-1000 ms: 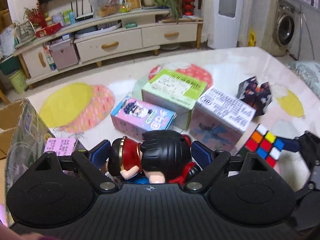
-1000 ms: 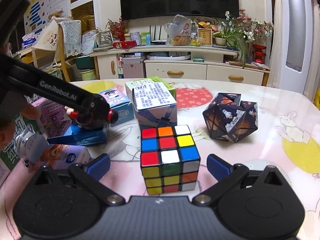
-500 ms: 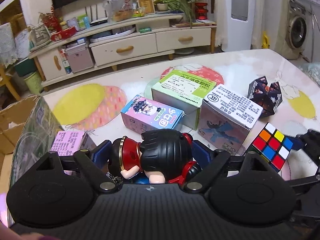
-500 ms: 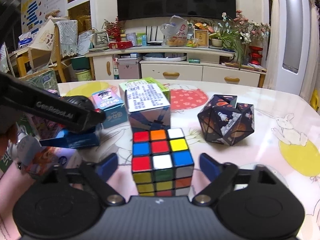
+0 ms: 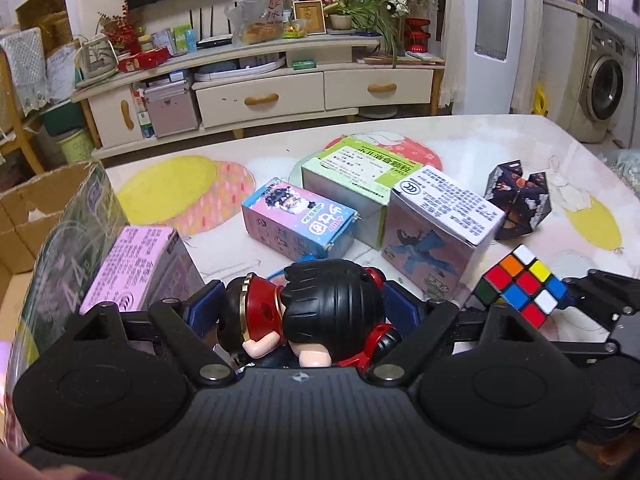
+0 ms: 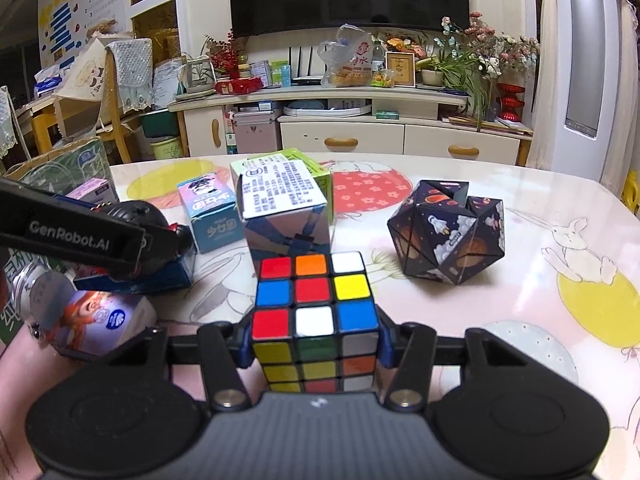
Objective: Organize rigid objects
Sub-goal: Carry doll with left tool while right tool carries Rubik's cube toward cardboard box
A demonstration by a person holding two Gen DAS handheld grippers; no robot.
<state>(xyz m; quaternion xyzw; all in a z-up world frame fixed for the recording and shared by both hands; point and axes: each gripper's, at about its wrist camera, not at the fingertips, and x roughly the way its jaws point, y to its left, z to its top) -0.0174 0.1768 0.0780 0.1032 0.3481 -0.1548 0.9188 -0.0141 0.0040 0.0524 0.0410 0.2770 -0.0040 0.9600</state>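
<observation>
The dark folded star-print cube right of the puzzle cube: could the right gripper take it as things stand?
Probably not yet. The right gripper is shut on the puzzle cube. The way to the dark folded cube looks clear.

You can read "GenRobot.AI" in pale letters on the black arm of the left gripper (image 6: 80, 238) — it crosses the left of your right wrist view. The green board (image 5: 70, 264) at the left edge of your left wrist view shows large pale digits, "44". The boxes carry dense printed labels — too small to read.
</observation>
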